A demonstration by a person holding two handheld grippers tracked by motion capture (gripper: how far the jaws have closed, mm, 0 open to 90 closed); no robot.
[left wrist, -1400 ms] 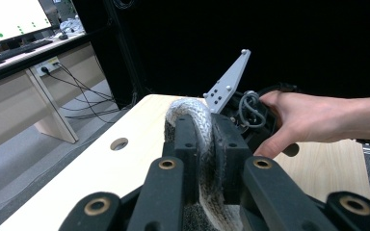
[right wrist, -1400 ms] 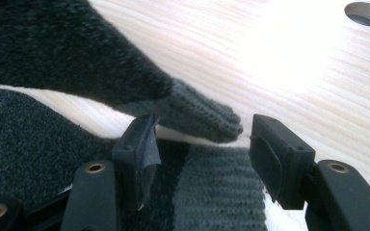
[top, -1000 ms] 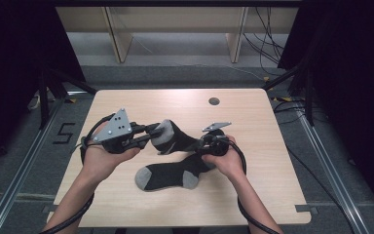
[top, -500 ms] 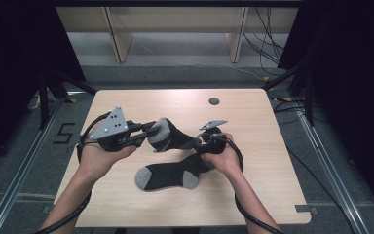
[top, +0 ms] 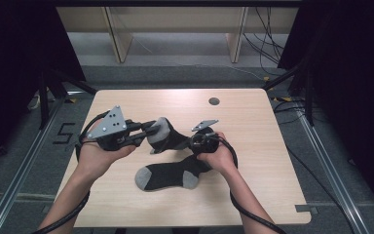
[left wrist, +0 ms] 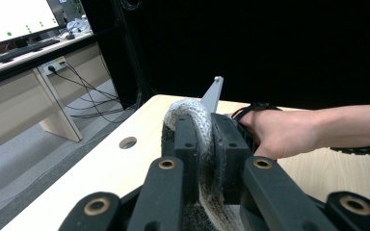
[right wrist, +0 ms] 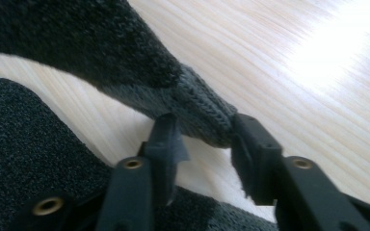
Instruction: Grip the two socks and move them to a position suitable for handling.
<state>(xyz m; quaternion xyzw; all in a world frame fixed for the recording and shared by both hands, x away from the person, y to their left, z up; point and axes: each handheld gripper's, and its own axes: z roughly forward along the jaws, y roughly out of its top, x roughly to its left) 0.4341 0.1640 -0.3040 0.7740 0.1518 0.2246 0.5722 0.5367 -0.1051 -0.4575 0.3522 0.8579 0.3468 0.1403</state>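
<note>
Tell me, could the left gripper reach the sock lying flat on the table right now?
Probably not yet. The left gripper has its jaws shut on the lifted sock, which the right gripper also holds. The flat sock lies uncovered below, so letting go would free it.

The high view looks forward and down on the whole worktop (top: 253,161) from above the person's side; the left gripper view sits low, facing across the worktop (left wrist: 101,173) toward the right hand (left wrist: 274,132); the right gripper view looks down very close; all three share the held sock (top: 168,136).
</note>
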